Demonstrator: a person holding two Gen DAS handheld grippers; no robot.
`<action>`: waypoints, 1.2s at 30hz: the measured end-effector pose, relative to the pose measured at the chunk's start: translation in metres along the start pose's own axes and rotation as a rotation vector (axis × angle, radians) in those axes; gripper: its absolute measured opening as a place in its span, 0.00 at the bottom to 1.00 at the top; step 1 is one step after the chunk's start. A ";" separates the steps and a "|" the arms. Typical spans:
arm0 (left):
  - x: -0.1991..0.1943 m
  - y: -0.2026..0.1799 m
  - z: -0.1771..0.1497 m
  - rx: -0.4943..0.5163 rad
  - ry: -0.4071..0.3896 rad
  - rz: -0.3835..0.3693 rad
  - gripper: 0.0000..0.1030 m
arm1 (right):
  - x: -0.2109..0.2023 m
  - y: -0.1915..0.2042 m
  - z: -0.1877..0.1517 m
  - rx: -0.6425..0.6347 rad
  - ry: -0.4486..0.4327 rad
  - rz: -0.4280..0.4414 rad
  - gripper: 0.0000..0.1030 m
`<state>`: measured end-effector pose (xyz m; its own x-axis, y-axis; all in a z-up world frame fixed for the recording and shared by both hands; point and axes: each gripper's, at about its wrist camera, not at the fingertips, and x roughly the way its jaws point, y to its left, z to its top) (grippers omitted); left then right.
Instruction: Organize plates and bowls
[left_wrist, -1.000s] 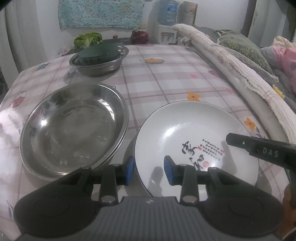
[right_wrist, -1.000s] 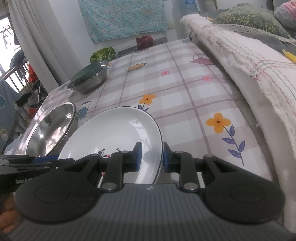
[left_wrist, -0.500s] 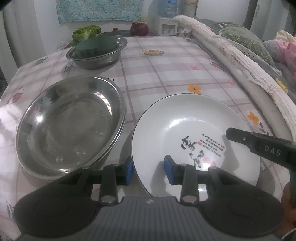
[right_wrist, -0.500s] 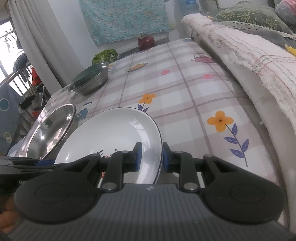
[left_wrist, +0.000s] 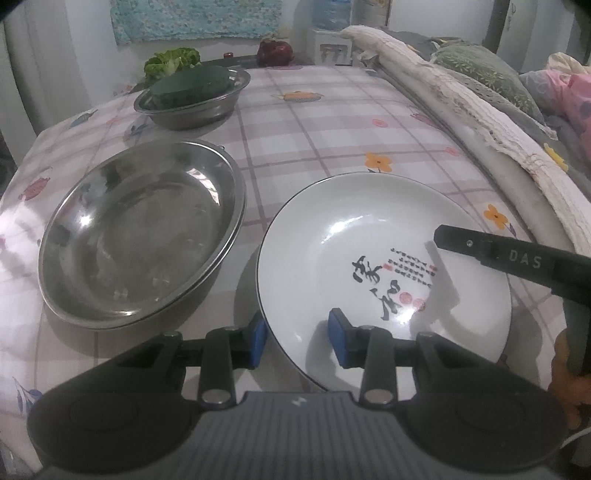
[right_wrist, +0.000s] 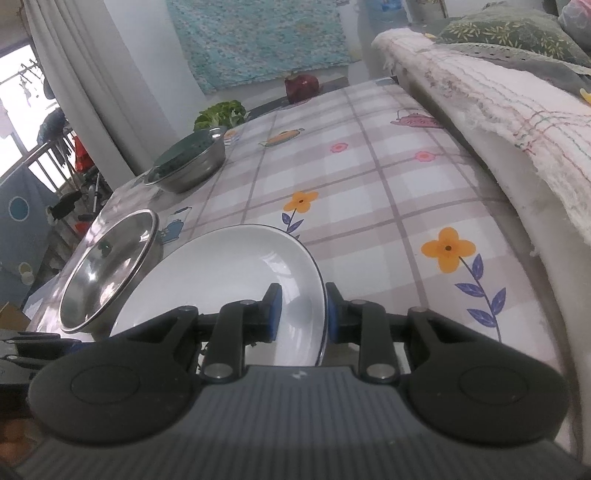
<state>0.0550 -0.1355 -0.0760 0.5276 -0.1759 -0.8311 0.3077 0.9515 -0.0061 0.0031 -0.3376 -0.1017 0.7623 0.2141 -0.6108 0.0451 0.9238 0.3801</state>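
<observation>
A white plate with black calligraphy sits near the table's front edge. My left gripper straddles its near left rim, one blue pad outside and one on the inner wall, shut on it. My right gripper is shut on the plate's right rim, and its black body reaches over the plate from the right. A wide steel plate lies just left of the white one, apart from both grippers. Farther back stands a steel bowl with a dark green bowl inside it.
The table has a checked floral cloth. A rolled pale blanket runs along its right edge, with cushions beyond. Lettuce and a dark red object sit at the far end. A hand shows at the lower right.
</observation>
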 end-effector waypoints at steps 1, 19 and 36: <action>0.000 -0.001 0.000 0.000 -0.002 0.004 0.36 | 0.000 -0.001 0.000 0.001 0.000 0.003 0.23; 0.010 0.001 0.010 -0.007 -0.034 0.010 0.40 | -0.004 -0.001 -0.007 -0.007 -0.008 0.009 0.23; 0.013 0.005 0.009 -0.075 -0.055 0.004 0.40 | -0.003 -0.001 -0.005 -0.011 0.003 0.008 0.23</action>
<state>0.0700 -0.1356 -0.0815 0.5724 -0.1835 -0.7992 0.2463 0.9681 -0.0459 -0.0026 -0.3377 -0.1038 0.7605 0.2228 -0.6099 0.0317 0.9254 0.3776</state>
